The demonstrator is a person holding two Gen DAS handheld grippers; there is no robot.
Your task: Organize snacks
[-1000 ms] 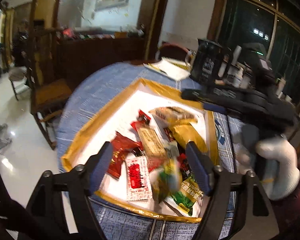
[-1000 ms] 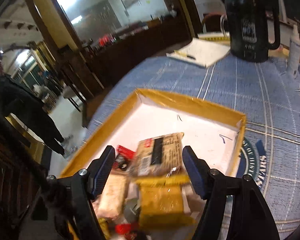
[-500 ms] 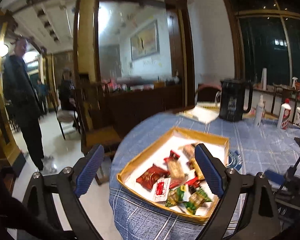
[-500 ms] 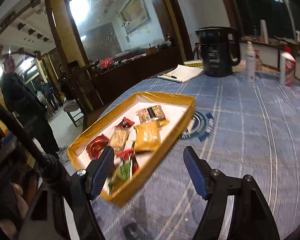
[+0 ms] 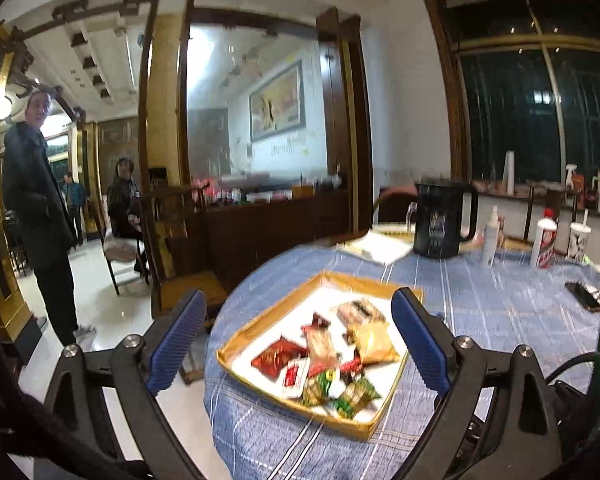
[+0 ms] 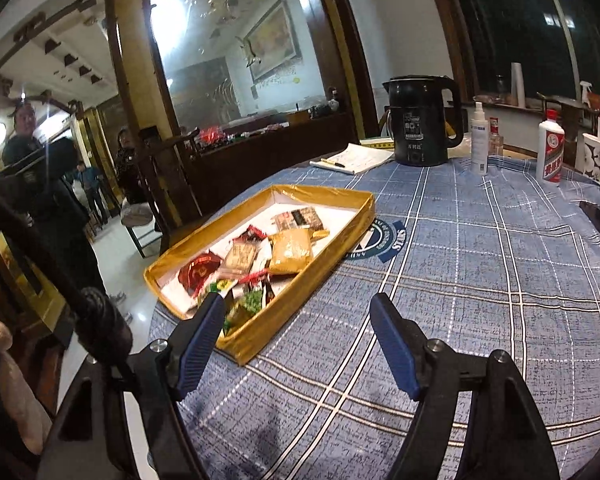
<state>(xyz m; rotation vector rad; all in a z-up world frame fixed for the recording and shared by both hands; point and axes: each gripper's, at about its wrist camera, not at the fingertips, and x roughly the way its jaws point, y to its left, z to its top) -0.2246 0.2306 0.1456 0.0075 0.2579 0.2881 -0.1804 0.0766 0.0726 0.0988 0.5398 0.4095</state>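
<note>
Gold-walled and white inside, the tray (image 6: pixel 260 322) sits on the blue checked bench (image 6: pixel 480 280), its snacks (image 6: pixel 260 256) heaped toward the near end: a red packet at about nine o'clock of the pile, a tan one at two o'clock, green ones at six. Our left tongs (image 5: pixel 296 346) hang wide apart and empty, with the tray framed between the pads but well beyond them. Our right tongs (image 6: pixel 296 342) are empty too, their jaws opening over bare cloth, the tray's near corner at ten o'clock of them. Nothing loose shows on the cloth, so we judge the sorting close to finished. To do the step well, we should check for strays, then spread the heap toward the tray's bare far end, lifting one packet at a time by a flat edge.
</note>
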